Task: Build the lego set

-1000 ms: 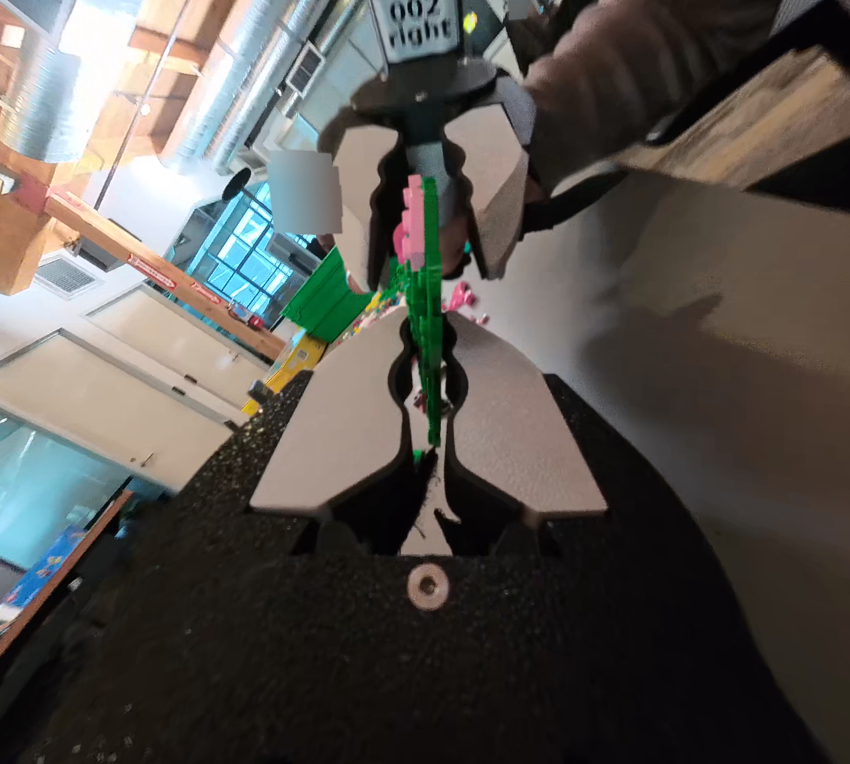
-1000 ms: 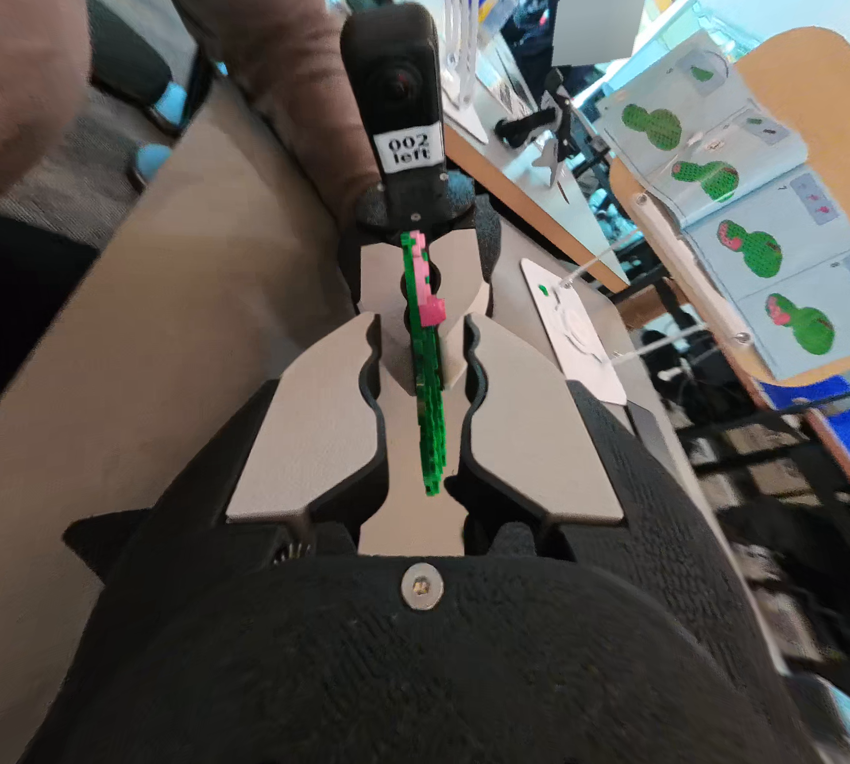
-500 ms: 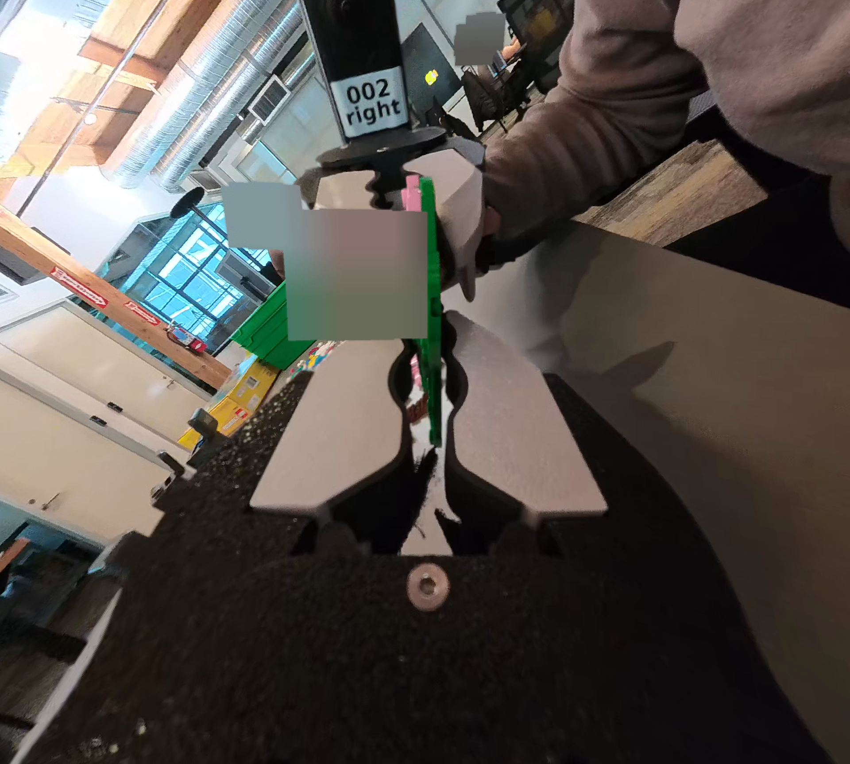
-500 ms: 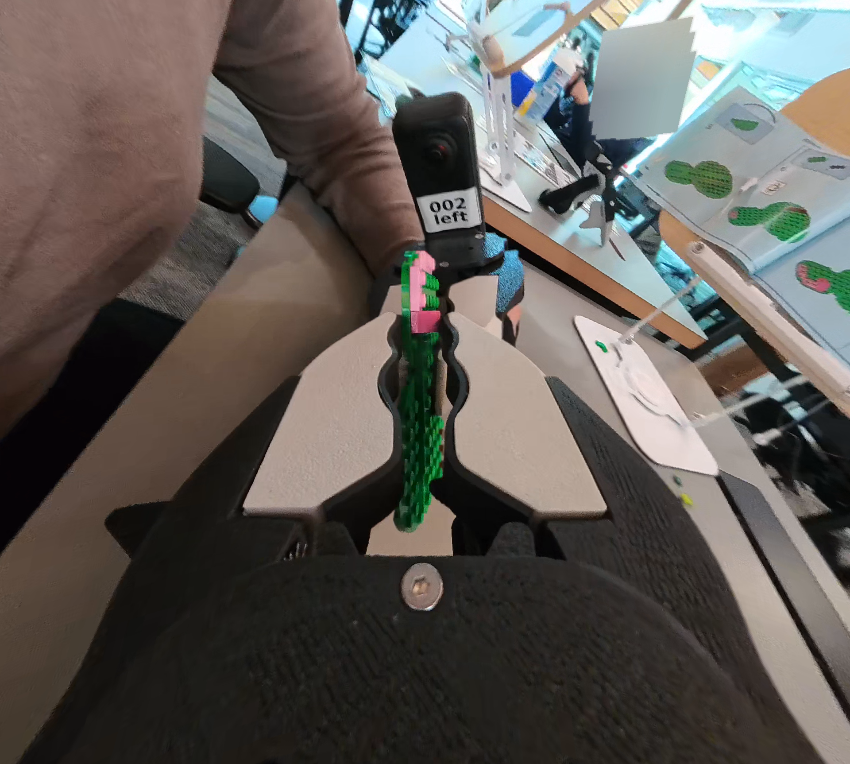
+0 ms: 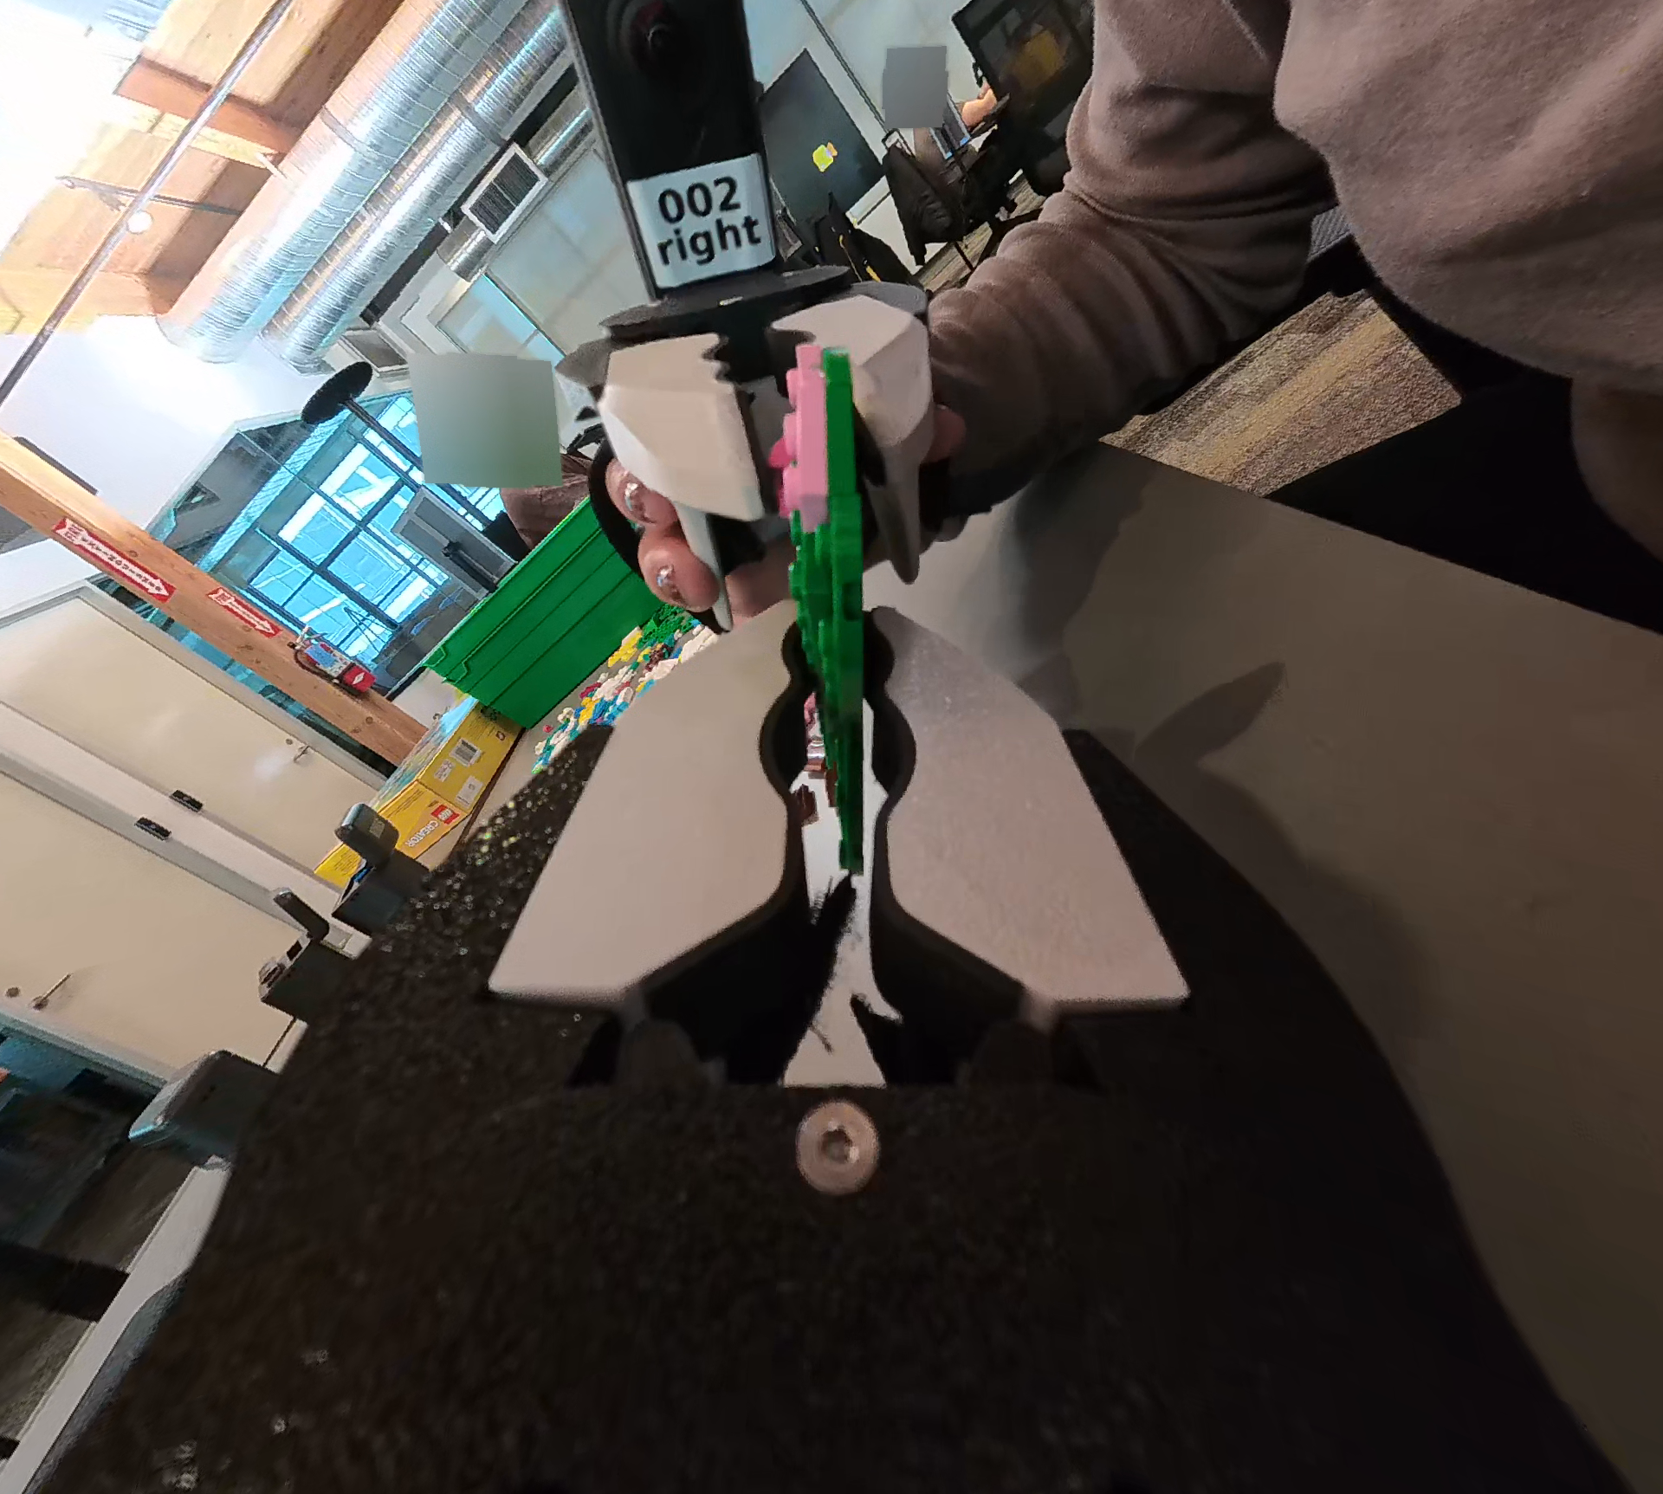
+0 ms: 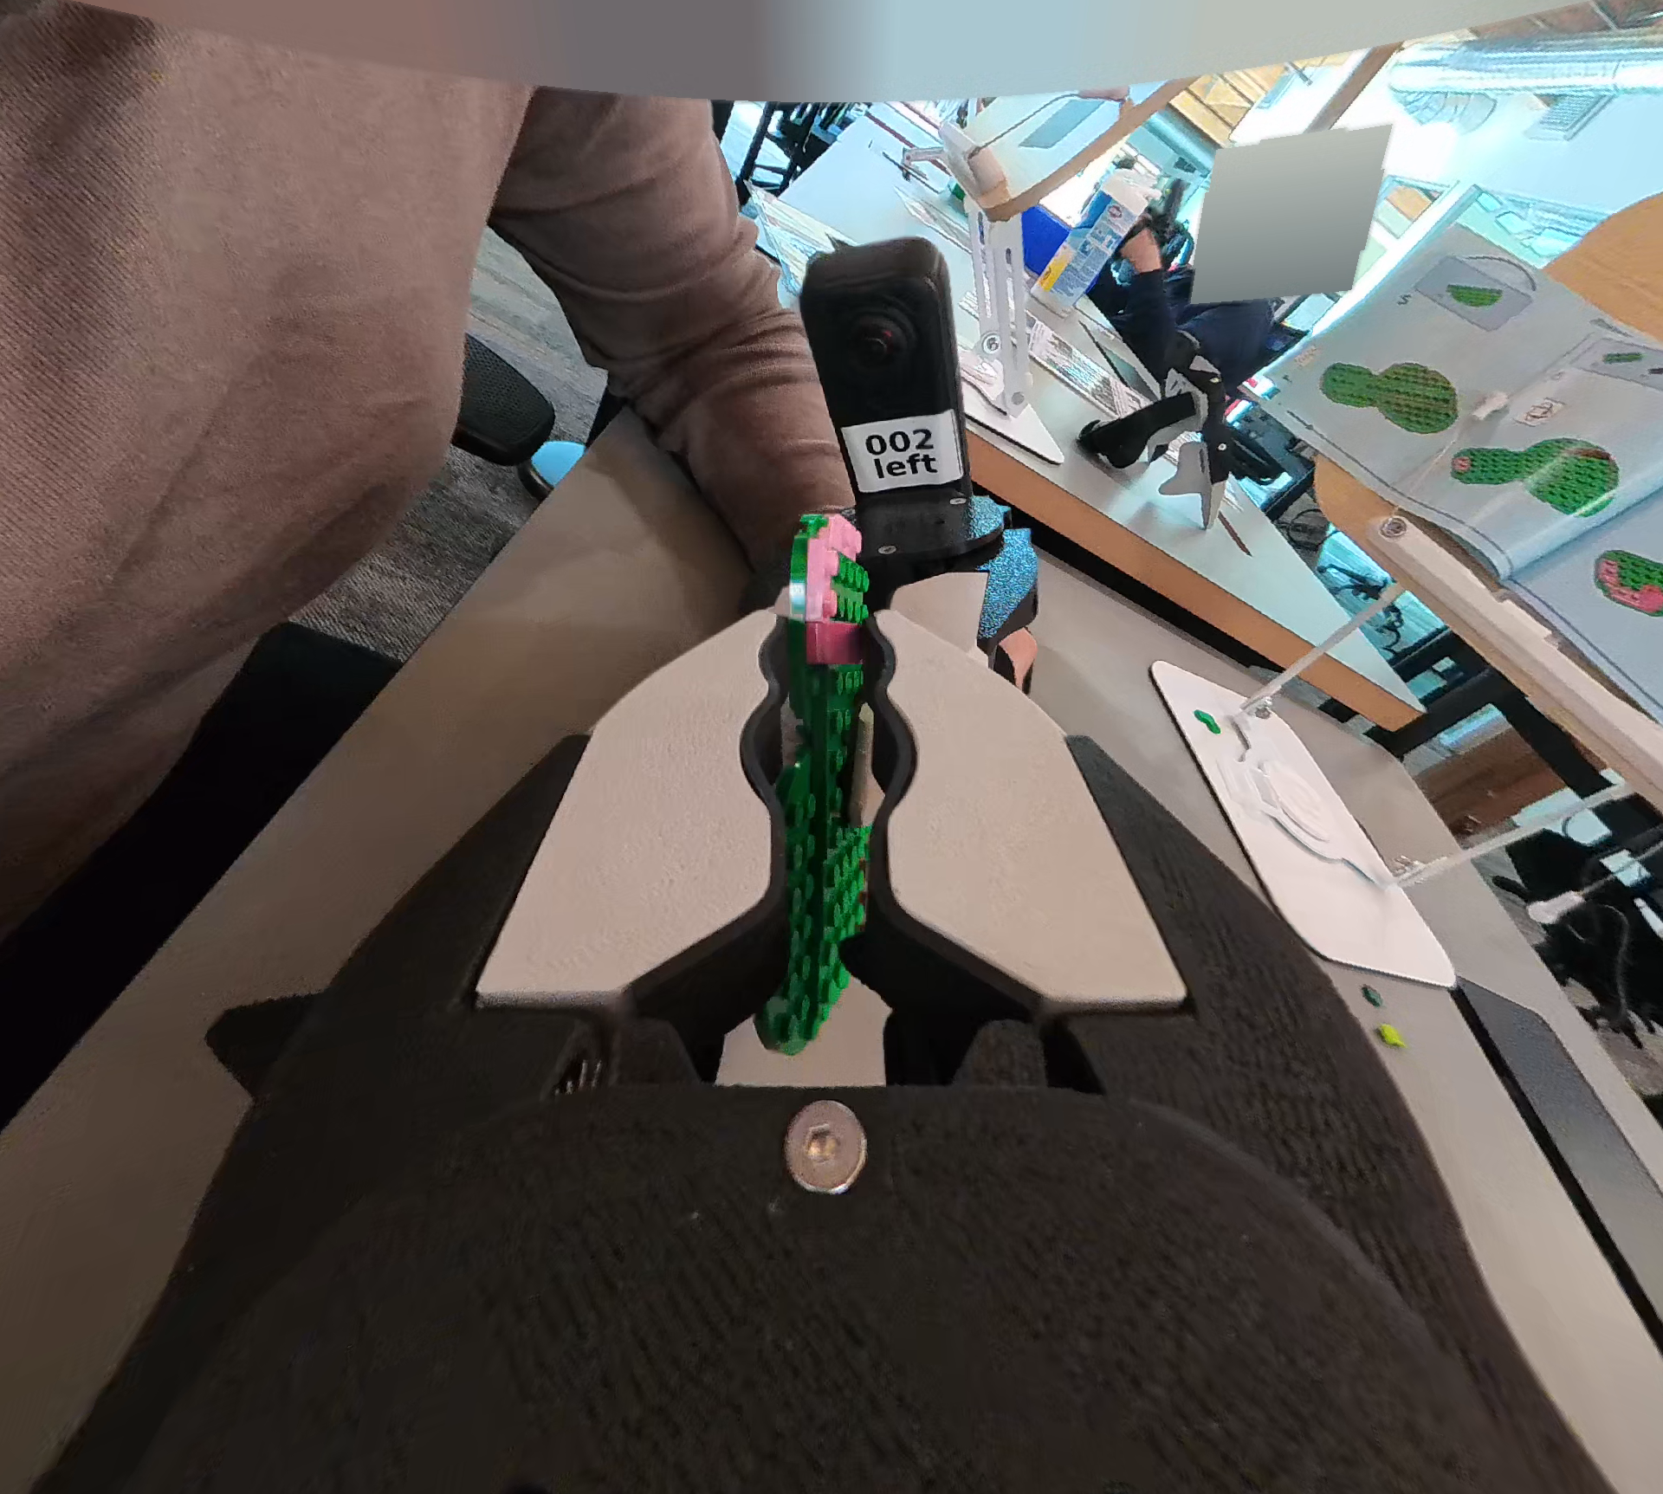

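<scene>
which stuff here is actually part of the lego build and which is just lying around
Part of the job:
- green plate assembly with pink bricks, held upright
- left gripper and right gripper, both clamped on it
- open instruction booklet on its stand
- loose brick pile

Lying about:
- green bins
- yellow box
- white stand base
- spray bottle

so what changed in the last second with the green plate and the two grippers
The right gripper closed its fingers on the green lego plate, which now reaches deeper between them. Both grippers swung round together, so the person's sleeve fills more of the view. Unchanged: the left gripper grips the plate's other end, and the pink bricks sit on it.
</scene>
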`<state>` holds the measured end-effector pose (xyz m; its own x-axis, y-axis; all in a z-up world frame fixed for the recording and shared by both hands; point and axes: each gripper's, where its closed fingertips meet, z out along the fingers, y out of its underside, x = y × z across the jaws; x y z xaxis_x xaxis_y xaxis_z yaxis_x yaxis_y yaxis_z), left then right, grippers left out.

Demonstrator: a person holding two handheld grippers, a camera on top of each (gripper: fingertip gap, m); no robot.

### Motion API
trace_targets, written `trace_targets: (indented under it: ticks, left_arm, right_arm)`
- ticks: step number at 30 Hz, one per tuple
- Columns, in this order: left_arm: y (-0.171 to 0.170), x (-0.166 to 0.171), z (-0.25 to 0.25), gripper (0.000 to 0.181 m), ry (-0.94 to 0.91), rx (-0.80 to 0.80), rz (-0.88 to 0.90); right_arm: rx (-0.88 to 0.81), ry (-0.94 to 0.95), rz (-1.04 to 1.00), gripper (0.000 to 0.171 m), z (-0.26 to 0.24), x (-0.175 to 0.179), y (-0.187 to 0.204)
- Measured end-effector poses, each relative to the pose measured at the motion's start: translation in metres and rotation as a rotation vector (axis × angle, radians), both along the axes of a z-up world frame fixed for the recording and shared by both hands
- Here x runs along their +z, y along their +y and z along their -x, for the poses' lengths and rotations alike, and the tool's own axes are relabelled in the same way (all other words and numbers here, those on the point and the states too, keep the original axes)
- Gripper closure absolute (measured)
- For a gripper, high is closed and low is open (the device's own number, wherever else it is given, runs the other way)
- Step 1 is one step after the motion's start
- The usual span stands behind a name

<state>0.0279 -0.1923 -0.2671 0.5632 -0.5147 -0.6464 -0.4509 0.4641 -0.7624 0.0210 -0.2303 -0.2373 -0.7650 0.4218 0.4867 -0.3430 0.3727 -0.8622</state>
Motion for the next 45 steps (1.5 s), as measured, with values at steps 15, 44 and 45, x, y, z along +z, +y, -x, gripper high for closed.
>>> trace_targets:
  ticks: [15, 44, 45]
  left_arm:
    - [0.001, -0.006, -0.002, 0.172, 0.021, -0.006, 0.029]
    - [0.054, -0.024, 0.093, 0.173, 0.419, 0.654, -0.144]
    - [0.056, -0.023, 0.097, 0.172, 0.431, 0.678, -0.152]
  right_arm:
    - [0.006, -0.031, -0.07, 0.158, -0.001, -0.009, 0.0]
    - [-0.848, 0.195, 0.118, 0.163, 0.036, -0.017, 0.135]
    - [-0.888, 0.183, 0.114, 0.166, 0.037, -0.019, 0.142]
